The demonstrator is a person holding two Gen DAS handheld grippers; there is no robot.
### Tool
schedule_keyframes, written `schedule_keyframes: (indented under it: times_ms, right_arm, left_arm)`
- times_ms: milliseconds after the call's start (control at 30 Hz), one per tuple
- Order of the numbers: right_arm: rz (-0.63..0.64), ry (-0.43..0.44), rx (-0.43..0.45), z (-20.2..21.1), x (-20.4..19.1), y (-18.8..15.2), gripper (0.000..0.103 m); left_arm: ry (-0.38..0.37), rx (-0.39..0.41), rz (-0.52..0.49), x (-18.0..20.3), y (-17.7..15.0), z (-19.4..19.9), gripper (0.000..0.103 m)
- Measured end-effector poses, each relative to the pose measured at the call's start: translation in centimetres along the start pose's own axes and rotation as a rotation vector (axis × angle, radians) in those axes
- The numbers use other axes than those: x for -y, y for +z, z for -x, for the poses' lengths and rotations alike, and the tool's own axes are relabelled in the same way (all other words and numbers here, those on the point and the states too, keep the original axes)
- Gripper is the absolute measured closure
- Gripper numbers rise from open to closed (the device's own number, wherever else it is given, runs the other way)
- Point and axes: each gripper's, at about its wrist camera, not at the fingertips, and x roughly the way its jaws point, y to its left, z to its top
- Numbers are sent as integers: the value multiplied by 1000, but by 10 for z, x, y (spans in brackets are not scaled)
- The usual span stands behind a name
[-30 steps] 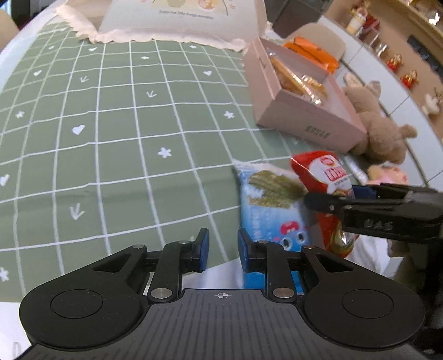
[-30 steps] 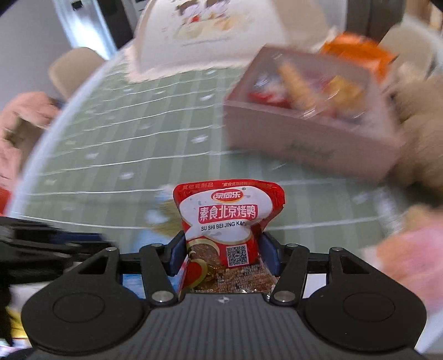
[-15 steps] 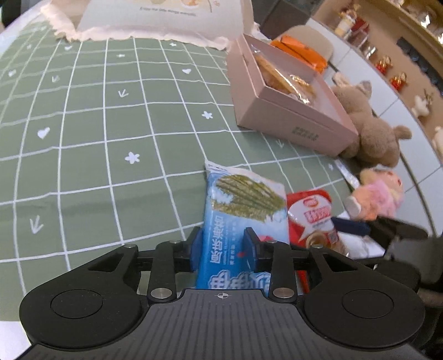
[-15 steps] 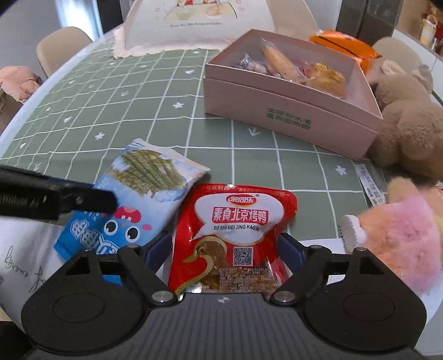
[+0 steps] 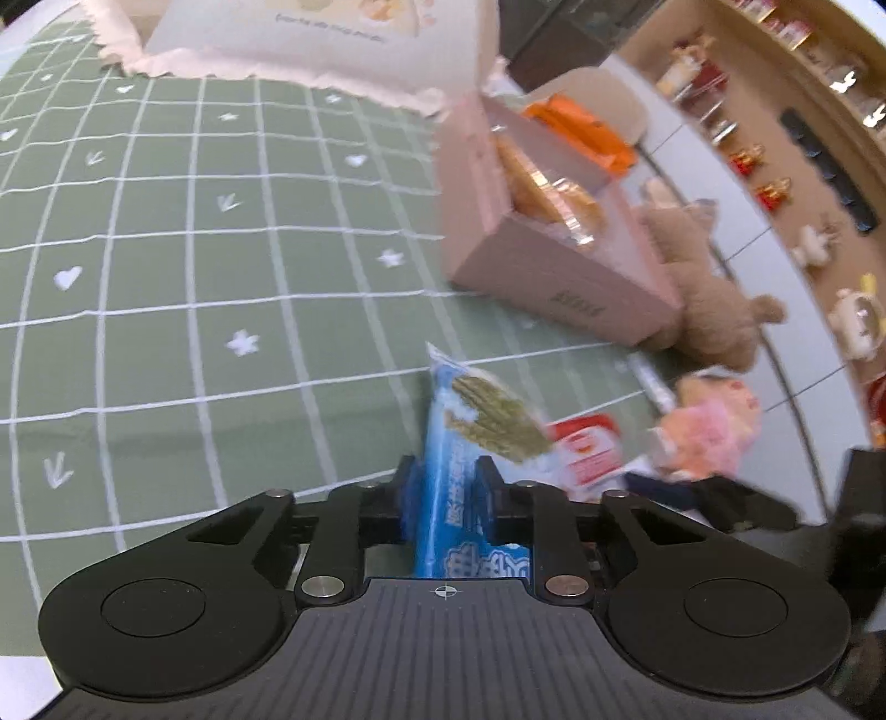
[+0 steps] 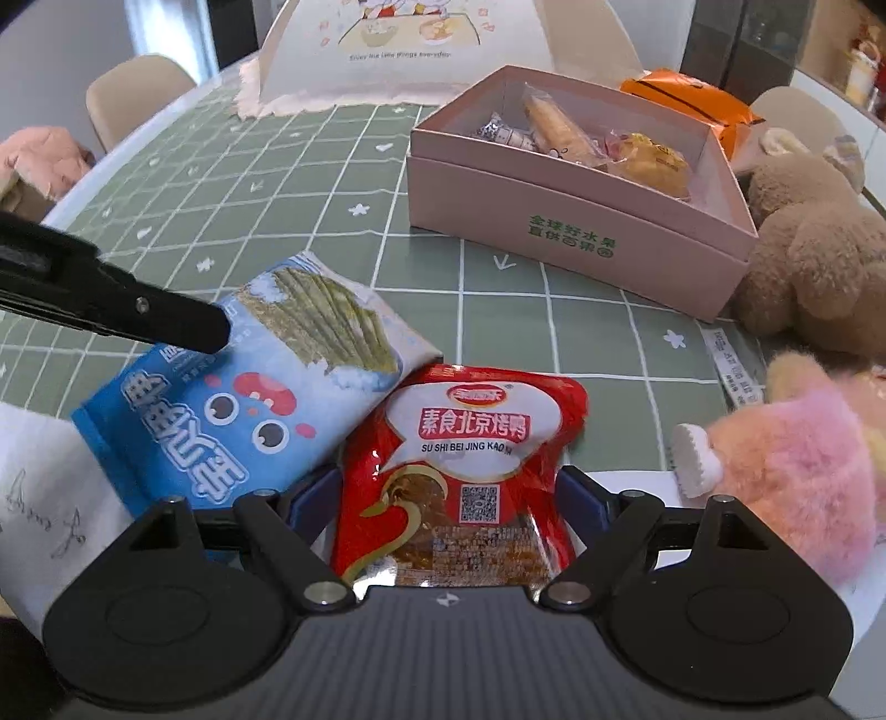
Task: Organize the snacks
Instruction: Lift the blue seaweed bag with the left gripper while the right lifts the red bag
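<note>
Between your left gripper's fingers sits the blue snack bag, pinched edge-on; its printed green sticks and googly-eyed cartoon face show plainly in the right wrist view, where the bag leans over the green grid tablecloth with one black finger crossing its upper left corner. Your right gripper stands spread wide, with the red packet lying loose between its fingers and touching neither pad; the packet's white label reads "SU SHI BEI JING KAO" under red Chinese characters, with a QR code below. Blue bag and red packet overlap at their near corners.

Farther back, the open pink box holds several wrapped snacks and carries green Chinese lettering on its front wall. An orange bag lies just behind it. A brown teddy bear leans against the box's right end, and a pink plush toy rests near your right fingers. At the table's far edge, a white cover bears a cartoon and small print that is too small to read with certainty.
</note>
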Motion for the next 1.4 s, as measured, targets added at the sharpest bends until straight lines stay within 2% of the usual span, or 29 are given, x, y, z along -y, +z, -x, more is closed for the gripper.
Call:
schedule_keyframes:
  times_ms: [100, 200, 300, 433, 533, 600, 633, 700, 833, 900, 1000, 1067, 1167, 1267, 1333, 1400]
  right_arm:
    - [-53, -13, 25, 11, 9, 1, 19]
    - [-88, -2, 64, 22, 11, 4, 19]
    - [-71, 41, 60, 19, 2, 7, 19]
    - [9, -26, 32, -1, -14, 4, 17]
    - [-17, -7, 29, -1, -7, 5, 17]
    - [-27, 1, 26, -3, -4, 4, 16]
    - [-32, 2, 25, -4, -2, 4, 16]
    - [-34, 1, 31, -4, -2, 3, 16]
    - [-40, 3, 34, -2, -1, 0, 16]
    - [-50, 10, 35, -1, 2, -2, 16]
    - [-46, -2, 10, -6, 5, -6, 13]
    - [-41, 4, 12, -5, 6, -7, 13]
    - [-35, 15, 16, -4, 8, -9, 13]
    - [-47, 20, 26, -6, 8, -11, 6]
    - [-45, 13, 38, -9, 7, -12, 0]
    - [-45, 8, 55, -9, 6, -14, 0]
  left_arm:
    - [43, -1, -24, -4, -3, 0, 78]
    - [-3, -2, 8, -13, -3, 2, 78]
    - [-21, -10, 5, -13, -2, -1, 77]
    - [-21, -28, -20, -10, -2, -6, 77]
    - [-32, -52, -21, -11, -2, -11, 76]
    - [-77, -71, -20, -8, -1, -16, 74]
    - [-103, -79, -20, -6, -1, -20, 73]
    - [-132, -85, -36, 2, 1, -30, 61]
    - [-158, -77, -42, 13, 6, -43, 65]
    - [-178, -91, -52, 19, 6, -47, 83]
    - [-216, -139, -14, 17, 2, -50, 85]
    - [-188, -133, -35, 18, -2, -44, 85]
    - [-91, -98, -72, 16, -4, -23, 85]
    - [22, -71, -72, 6, -3, -5, 85]
    - [72, -59, -59, 1, -2, 2, 85]
    - [108, -52, -48, -3, -2, 5, 85]
